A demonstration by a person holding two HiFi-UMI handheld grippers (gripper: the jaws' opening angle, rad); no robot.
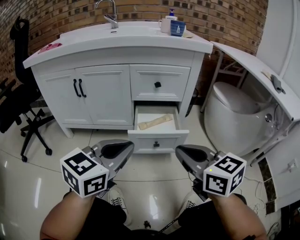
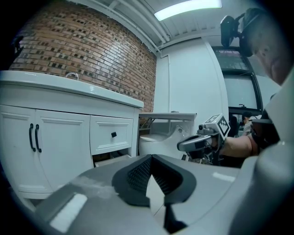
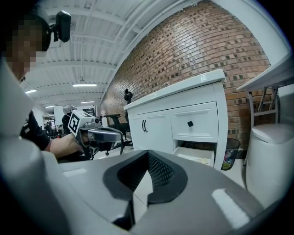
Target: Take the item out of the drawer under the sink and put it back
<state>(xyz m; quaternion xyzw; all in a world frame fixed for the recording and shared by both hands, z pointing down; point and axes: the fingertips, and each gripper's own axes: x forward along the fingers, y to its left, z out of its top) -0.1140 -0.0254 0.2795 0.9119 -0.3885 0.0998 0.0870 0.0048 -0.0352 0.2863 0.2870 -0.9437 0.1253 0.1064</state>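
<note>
As the white vanity (image 1: 117,40) stands before us, we enter the following

Item one: the lower drawer (image 1: 140,143), under the sink on the cabinet's right side, pulled out with its front panel toward us.

Item two: a pale tan, elongated item (image 1: 152,123) lying flat on that drawer's floor. One end is near the left wall and the other reaches toward the back right corner; nothing touches it.

Item three: the left gripper (image 1: 130,146) (image 2: 151,156), held above the tiled floor, short of the drawer's front left corner. We read its jaws as closed tip to tip, with nothing between them.

Item four: the right gripper (image 1: 178,150) (image 3: 148,152), level with its fellow, short of the drawer's front right corner. Its jaws likewise meet, empty.

Both grippers are apart from the drawer.

On the counter we count a faucet (image 1: 108,11) at the back edge, a white bottle (image 1: 166,23) and a blue box (image 1: 177,27) side by side at the back right corner, and a pink thing (image 1: 49,47) at the left edge.

Beside the vanity we note a black office chair (image 1: 18,103) on the left and a white toilet (image 1: 232,108) on the right
</note>
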